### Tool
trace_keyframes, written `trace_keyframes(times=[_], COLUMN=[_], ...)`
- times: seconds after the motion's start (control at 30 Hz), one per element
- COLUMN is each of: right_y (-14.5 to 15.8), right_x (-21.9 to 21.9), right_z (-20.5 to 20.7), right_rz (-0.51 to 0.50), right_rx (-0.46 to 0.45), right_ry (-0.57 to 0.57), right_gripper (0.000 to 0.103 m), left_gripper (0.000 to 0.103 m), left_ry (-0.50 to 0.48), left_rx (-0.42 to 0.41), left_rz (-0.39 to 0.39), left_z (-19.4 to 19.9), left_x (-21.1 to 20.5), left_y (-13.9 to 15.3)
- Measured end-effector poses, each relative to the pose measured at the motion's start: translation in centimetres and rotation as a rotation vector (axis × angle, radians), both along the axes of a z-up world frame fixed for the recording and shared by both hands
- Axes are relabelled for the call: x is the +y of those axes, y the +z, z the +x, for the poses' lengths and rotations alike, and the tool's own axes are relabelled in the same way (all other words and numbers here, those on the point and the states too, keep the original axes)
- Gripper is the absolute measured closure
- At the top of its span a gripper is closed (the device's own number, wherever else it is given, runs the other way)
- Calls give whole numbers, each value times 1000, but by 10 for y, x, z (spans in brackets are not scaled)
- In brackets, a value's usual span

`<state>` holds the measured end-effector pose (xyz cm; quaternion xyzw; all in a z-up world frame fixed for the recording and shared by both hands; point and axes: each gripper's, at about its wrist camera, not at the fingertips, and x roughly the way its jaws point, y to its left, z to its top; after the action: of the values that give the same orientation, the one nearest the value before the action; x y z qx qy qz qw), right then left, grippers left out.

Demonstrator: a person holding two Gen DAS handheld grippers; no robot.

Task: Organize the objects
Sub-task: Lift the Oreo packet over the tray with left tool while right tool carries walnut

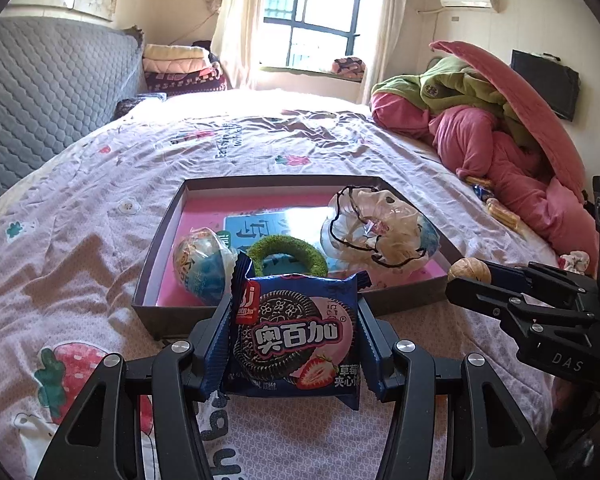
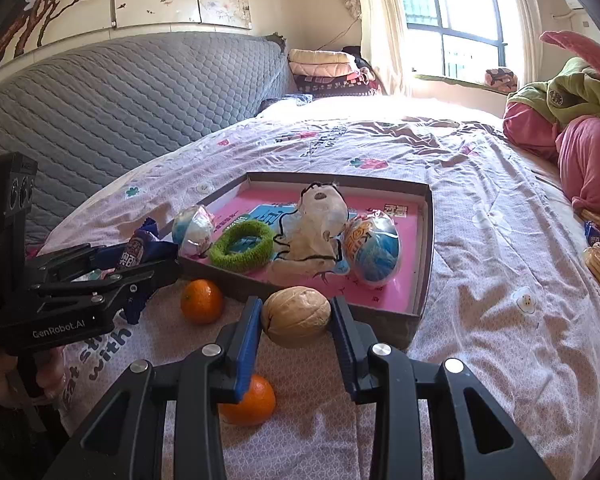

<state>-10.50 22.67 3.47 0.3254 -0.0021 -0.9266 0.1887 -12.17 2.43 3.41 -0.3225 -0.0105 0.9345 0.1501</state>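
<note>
A: Left wrist view: left gripper [image 1: 293,344] clenching the strawberry sandwich-cookie packet [image 1: 293,334], held above the bedsheet [image 1: 99,208], just near of the shallow box [image 1: 155,240]. Carrying it over the near wall, lowering into the bare pink patch far-left, clear of the green ring [image 1: 285,258] and the wrapped egg toy [image 1: 199,266].

B: Right wrist view: right gripper [image 2: 295,320] grasping the walnut [image 2: 295,316] by its ends, also just near of the box. Judging it prone to rolling, so releasing low, right of the crumpled plastic bag [image 2: 320,232]. Leaving both tangerines [image 2: 201,301] on the sheet for later.
</note>
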Motion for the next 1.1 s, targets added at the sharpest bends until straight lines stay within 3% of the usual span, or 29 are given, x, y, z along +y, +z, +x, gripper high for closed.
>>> trace_keyframes(times=[0.37,0.73,1.1], right_y=[11,42,49], right_x=[-10,-12,-13], right_z=[-5,5,-2], right_rz=[-24,-26,-56], right_rx=[35,188,212], right_ry=[-16,-84,-108], right_gripper=[68,68,68], left_gripper=[46,46,46], left_ry=[23,52,66], left_rx=[23,91,106], left_rz=[0,20,57], left_z=[-5,-7,-14], left_x=[4,4,8], left_y=[7,25,34])
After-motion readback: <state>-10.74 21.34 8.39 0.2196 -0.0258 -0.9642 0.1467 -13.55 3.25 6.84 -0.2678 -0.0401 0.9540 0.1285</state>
